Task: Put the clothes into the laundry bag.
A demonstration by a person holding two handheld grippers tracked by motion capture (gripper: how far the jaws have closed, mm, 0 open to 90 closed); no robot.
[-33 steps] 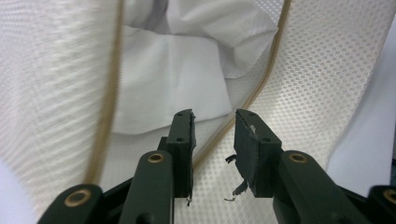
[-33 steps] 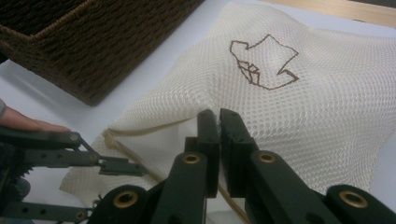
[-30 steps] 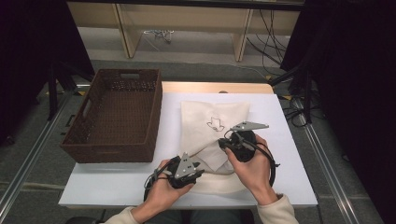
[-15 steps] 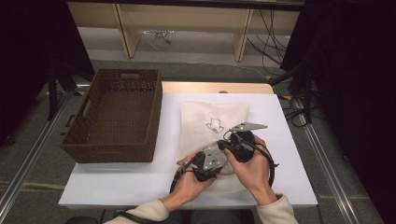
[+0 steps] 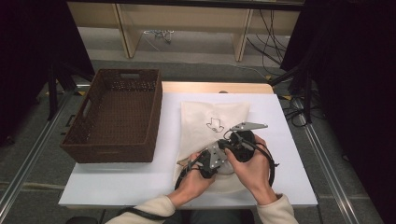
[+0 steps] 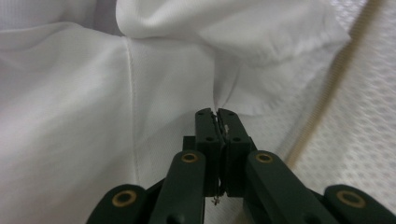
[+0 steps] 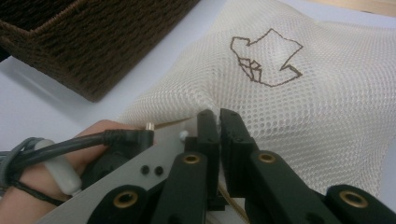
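At the left of the white surface (image 5: 116, 186), found a brown woven basket (image 5: 112, 116) with nothing in it, well apart from the work. Moving right, met the left gripper (image 6: 217, 114) low over the near end of the cream mesh bag (image 5: 210, 116); had just been closing its fingers (image 6: 205, 133), and now showed them pressed together on a thin fold of the white garment (image 6: 70, 116) at the bag's mouth, with a sliver of cloth between the tips. Just beside it in the high view, found the right gripper (image 7: 219, 114), fingers (image 7: 233, 135) narrow and pinching the bag's mesh edge by the beige zip tape, netting puckered up toward the tips. Placed the bag itself at the middle of the surface, right of the basket, printed outline facing up, garment bunched at its near end. Judged both pieces light, limp and unbreakable: likely to sag, stretch and trail rather than hold shape. Judged the mesh prone to snagging and slipping, so best gripped at the stitched rim beside the zip. Judged the garment best taken at a seam or doubled fold, deep enough not to slide out while drawn through the opening.
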